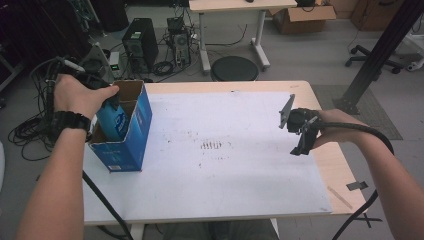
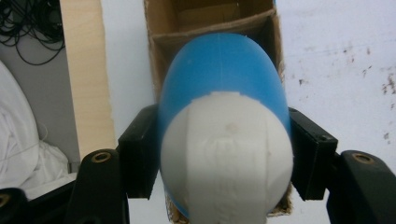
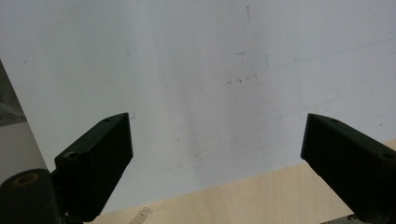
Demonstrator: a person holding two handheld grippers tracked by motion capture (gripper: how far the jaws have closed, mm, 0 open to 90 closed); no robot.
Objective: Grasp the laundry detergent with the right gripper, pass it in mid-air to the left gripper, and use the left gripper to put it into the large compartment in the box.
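**A:** Where does the bottle stand right now?

**B:** The blue bottle with the white cap is clamped in the left gripper, its fingers pressed against both sides just below the cap. Its lower body is inside the blue cardboard box, in the compartment nearer the person; whether it has reached the bottom I cannot tell.

**A:** And the box itself?

**B:** It stands upright at the left edge of the white surface, top open, with a cardboard divider across the middle. The far compartment, beyond the divider, looks empty.

**A:** So how should the lowering be done?

**B:** I'd judge the bottle is leaning a little against the box wall. Bring it straight up-and-down first, so its base does not catch on the divider or drag the box. Then lower slowly along the box's axis, keeping the grip firm until the weight is taken from below.

**A:** Could the box tip?

**B:** It may; it is tall, narrow and sits near the edge, and nothing steadies it. The right gripper hovers well to the right of the box, over the surface, fingers spread wide and holding nothing. It could come over and brace the box's right wall.

**A:** And letting go?

**B:** Open only when the bottle rests, then lift straight up, clear of the box rim.
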